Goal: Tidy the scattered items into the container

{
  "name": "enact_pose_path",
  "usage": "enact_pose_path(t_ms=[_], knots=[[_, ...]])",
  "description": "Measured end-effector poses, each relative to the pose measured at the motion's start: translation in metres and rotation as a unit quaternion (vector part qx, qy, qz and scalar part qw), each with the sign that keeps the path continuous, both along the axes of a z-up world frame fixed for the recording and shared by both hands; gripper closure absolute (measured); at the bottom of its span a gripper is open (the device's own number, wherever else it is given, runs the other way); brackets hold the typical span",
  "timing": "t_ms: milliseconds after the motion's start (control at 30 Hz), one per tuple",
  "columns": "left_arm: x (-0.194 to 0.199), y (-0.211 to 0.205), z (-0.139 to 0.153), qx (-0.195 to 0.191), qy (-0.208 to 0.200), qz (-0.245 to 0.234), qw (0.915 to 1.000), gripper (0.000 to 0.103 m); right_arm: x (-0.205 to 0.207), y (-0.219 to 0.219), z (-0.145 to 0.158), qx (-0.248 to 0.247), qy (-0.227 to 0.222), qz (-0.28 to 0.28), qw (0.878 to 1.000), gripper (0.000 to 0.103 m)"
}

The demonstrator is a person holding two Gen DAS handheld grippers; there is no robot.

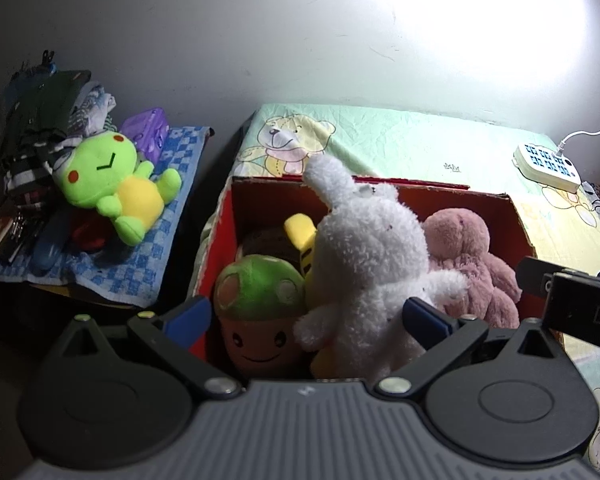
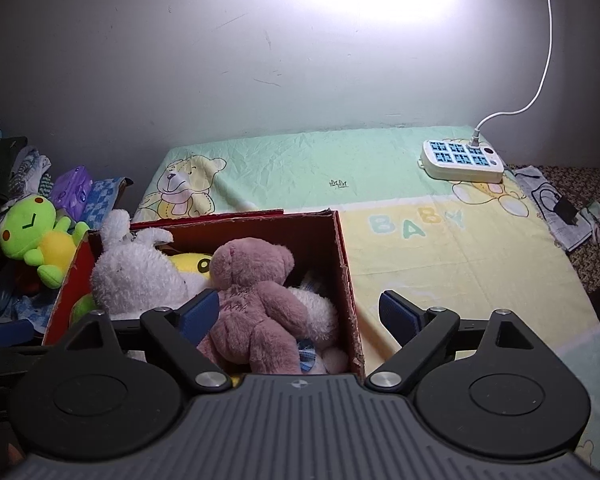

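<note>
A red cardboard box [image 1: 216, 236] [image 2: 346, 264] stands on the bed and holds several plush toys: a white rabbit [image 1: 364, 256] [image 2: 136, 268], a pink bear [image 1: 468, 252] [image 2: 252, 292], a green-capped mushroom [image 1: 260, 304] and a yellow toy [image 1: 300, 228] [image 2: 192, 264]. A green frog plush [image 1: 116, 184] [image 2: 36, 240] lies outside on a blue checked towel [image 1: 168, 216] to the left. My left gripper [image 1: 308, 316] is open above the box, empty. My right gripper [image 2: 300, 312] is open over the box's right wall, empty.
A white power strip [image 1: 548, 164] [image 2: 464, 160] with a cable lies at the bed's far right corner. A purple case [image 1: 148, 128] [image 2: 74, 188] and piled clothes [image 1: 40, 132] sit at the left. Gloves and a charger [image 2: 568, 208] lie right of the baby-print sheet [image 2: 440, 248].
</note>
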State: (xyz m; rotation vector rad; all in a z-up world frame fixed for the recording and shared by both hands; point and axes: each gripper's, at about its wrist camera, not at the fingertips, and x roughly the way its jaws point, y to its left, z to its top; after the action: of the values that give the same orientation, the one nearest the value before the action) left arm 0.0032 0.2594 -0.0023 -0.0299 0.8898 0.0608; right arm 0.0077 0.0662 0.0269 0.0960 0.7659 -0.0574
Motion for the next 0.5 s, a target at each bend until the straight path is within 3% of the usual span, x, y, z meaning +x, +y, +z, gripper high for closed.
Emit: enact_pose_path(t_ms=[200, 367, 500], knots=[[-0.001, 0.011, -0.001, -0.027, 0.006, 0.028, 0.9992, 0.0, 0.006, -0.004, 0.001, 0.017, 0.0, 0.005, 1.0, 0.012], [-0.004, 0.008, 0.005, 0.006, -0.008, 0.031, 0.9995, 0.001, 0.012, 0.002, 0.002, -0.018, 0.017, -0.012, 1.0, 0.012], [0.0, 0.008, 0.011, 0.004, -0.004, 0.007, 1.0, 0.001, 0.014, 0.003, 0.007, -0.008, 0.023, -0.004, 1.0, 0.012]])
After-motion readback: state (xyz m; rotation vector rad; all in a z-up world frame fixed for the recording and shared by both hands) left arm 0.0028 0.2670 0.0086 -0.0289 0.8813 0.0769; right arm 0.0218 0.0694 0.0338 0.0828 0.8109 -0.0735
